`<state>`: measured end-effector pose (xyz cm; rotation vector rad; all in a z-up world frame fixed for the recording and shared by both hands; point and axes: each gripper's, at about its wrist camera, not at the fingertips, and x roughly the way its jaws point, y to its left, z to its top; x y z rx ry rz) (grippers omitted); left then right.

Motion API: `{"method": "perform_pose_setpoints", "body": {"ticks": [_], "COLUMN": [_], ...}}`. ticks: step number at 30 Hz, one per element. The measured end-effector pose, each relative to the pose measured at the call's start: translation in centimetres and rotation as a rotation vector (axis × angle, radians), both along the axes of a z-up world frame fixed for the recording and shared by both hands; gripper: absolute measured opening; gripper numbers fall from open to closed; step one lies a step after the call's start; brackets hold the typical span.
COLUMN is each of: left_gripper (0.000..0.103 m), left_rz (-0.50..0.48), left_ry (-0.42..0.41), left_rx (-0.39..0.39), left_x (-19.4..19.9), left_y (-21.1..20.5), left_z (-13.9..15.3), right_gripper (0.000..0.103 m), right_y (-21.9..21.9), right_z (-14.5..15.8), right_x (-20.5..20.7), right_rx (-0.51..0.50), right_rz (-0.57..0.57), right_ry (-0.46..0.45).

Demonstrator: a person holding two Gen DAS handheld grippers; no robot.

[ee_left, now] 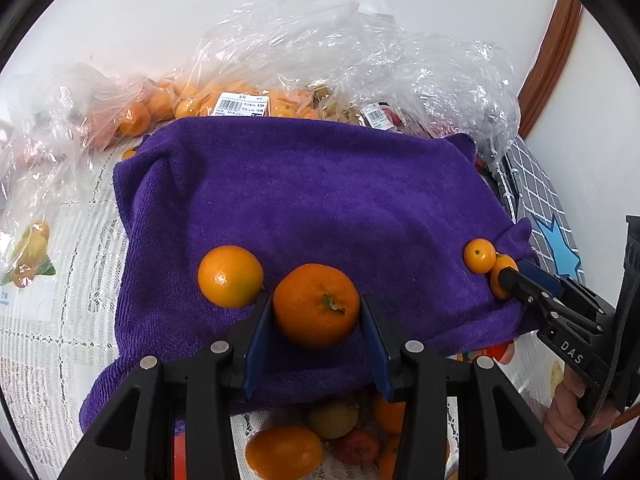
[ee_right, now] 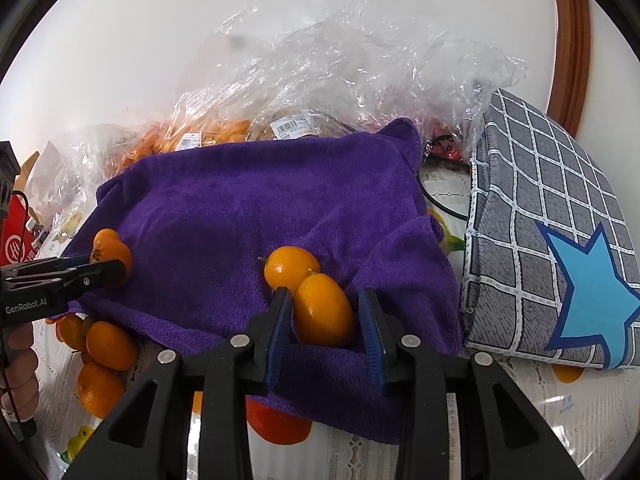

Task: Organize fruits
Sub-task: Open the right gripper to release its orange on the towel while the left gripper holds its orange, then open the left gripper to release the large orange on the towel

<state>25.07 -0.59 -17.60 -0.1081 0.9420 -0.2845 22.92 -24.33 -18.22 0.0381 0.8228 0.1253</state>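
A purple towel (ee_left: 312,200) lies spread on the table. In the left wrist view my left gripper (ee_left: 318,312) stands around a mandarin (ee_left: 316,304) on the towel, with small gaps at the pads; another mandarin (ee_left: 230,276) sits just left. In the right wrist view my right gripper (ee_right: 324,312) stands around an oval kumquat (ee_right: 324,308), gaps on both sides; a second kumquat (ee_right: 286,266) touches it behind. The right gripper (ee_left: 508,280) also shows in the left view beside both kumquats (ee_left: 480,255). The left gripper (ee_right: 116,270) shows at the right view's left edge.
Clear plastic bags (ee_left: 360,60) with oranges and price labels lie behind the towel. A grey checked cloth with a blue star (ee_right: 560,260) lies to the right. Loose fruits (ee_left: 288,448) lie in front of the towel on a lace tablecloth (ee_left: 52,320). More oranges (ee_right: 104,360) lie at the towel's left front.
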Motion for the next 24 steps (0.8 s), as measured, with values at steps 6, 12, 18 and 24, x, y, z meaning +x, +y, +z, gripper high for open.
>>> {"method": "perform_pose_setpoints", "body": {"ticks": [6, 12, 18, 24], "left_gripper": [0.042, 0.042, 0.042, 0.043], "left_rz": [-0.003, -0.004, -0.009, -0.011], "left_ry": [0.0, -0.001, -0.001, -0.001], "left_rx": [0.005, 0.012, 0.015, 0.016], "left_x": [0.0, -0.1, -0.2, -0.2], "left_y": [0.0, -0.1, -0.2, -0.2], "left_z": [0.0, -0.1, -0.1, -0.1], "right_gripper": [0.042, 0.045, 0.045, 0.045], "right_y": [-0.3, -0.3, -0.4, -0.3], "right_z": [0.3, 0.7, 1.0, 1.3], "right_x": [-0.2, -0.6, -0.9, -1.2], "right_rx": [0.01, 0.011, 0.01, -0.004], "right_rz": [-0.01, -0.014, -0.024, -0.028], "right_ry": [-0.012, -0.027, -0.034, -0.04]}}
